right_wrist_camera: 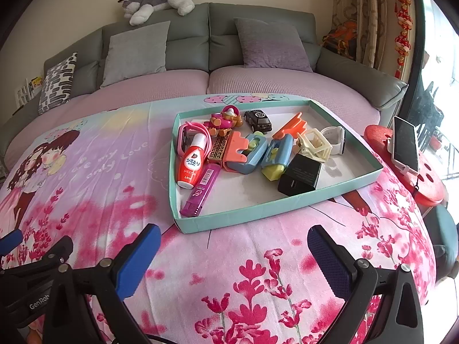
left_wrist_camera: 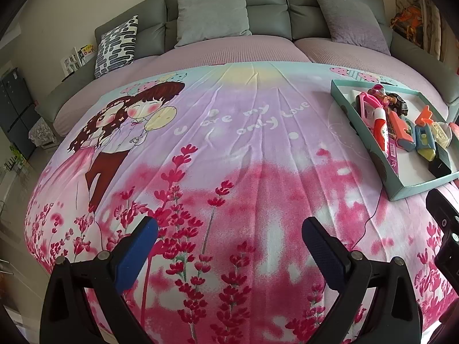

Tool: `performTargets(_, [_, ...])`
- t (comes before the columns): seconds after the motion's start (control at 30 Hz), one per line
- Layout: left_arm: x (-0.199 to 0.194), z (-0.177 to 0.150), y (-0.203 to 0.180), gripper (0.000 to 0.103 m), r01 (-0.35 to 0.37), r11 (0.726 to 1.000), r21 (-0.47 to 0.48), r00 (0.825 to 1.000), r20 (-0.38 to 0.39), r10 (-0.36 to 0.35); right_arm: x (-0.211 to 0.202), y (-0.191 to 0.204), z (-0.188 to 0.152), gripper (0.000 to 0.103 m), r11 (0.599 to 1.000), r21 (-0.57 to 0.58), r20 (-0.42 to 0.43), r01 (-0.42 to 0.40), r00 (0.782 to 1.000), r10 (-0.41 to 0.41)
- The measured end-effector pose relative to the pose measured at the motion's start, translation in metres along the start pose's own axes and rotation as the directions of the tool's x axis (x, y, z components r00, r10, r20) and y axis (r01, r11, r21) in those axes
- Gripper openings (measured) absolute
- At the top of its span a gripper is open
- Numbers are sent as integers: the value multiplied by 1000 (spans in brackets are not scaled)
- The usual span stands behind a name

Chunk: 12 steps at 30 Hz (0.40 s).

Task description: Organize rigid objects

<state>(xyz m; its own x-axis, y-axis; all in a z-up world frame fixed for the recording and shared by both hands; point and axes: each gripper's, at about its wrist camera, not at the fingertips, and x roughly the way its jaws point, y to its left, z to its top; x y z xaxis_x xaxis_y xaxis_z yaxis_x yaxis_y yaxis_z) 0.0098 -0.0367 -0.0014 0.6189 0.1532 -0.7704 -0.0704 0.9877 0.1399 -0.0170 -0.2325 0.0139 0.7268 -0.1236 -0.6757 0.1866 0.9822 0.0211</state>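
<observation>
Both grippers hover, jaws apart, empty.
Left gripper (left_wrist_camera: 229, 229) and right gripper (right_wrist_camera: 233, 236) face the toy-filled tray (right_wrist_camera: 258, 215).

Blanket (left_wrist_camera: 229, 149) left of tray (right_wrist_camera: 258, 215) open; tray interior crowded.

A shallow teal tray (right_wrist_camera: 287, 202) with a white floor holds every object. Taking the black charger (right_wrist_camera: 301, 178) near the tray's front rim as landmark: a yellow-tipped blue toy (right_wrist_camera: 274, 157) lies just left of it, touching. Further left sit a blue-and-coral clip (right_wrist_camera: 246, 154), a gold-patterned bar (right_wrist_camera: 218, 149), and a red-and-white bottle (right_wrist_camera: 191, 162) lying flat over a pink watch (right_wrist_camera: 186, 134). A purple lighter (right_wrist_camera: 200, 192) lies left-front of the charger. Behind the charger rests a cream clip (right_wrist_camera: 314, 144), beside a white watch (right_wrist_camera: 335, 139). Farther back lie an orange clip (right_wrist_camera: 291, 126), a black car (right_wrist_camera: 258, 120) and a pink toy (right_wrist_camera: 225, 120).
</observation>
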Motion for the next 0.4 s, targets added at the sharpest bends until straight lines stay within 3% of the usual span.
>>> performTargets(0.4, [-2, 0, -2, 100, -2, 1000, 11, 1000, 14, 2, 0, 0, 0, 103, 1000, 0, 1, 0, 1000, 0])
